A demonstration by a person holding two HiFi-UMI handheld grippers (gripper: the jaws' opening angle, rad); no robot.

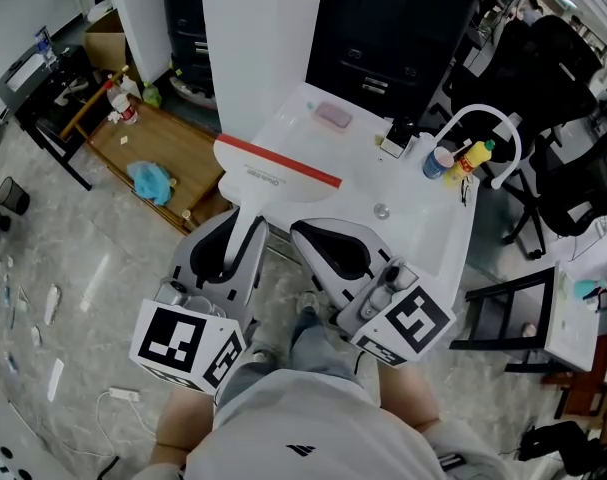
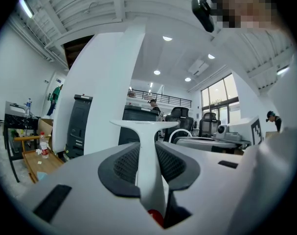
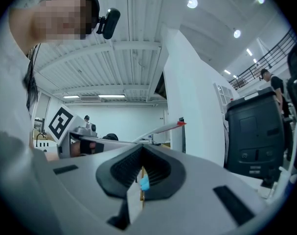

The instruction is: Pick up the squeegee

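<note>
The pick-up is looking done: the left gripper (image 1: 245, 226) is pinching the squeegee (image 1: 278, 173) by its white handle and holding it in the air, its red-edged blade hanging above the white surface beside the sink basin (image 1: 413, 193). Nothing appears to be left but keeping that grip. The right gripper (image 1: 308, 233) is idling alongside, its jaws pressed together on nothing. The basin is lying bare except for its drain (image 1: 381, 210). On the floor, a wooden tray (image 1: 188, 148) is carrying a turquoise cloth (image 1: 151, 180).
</note>
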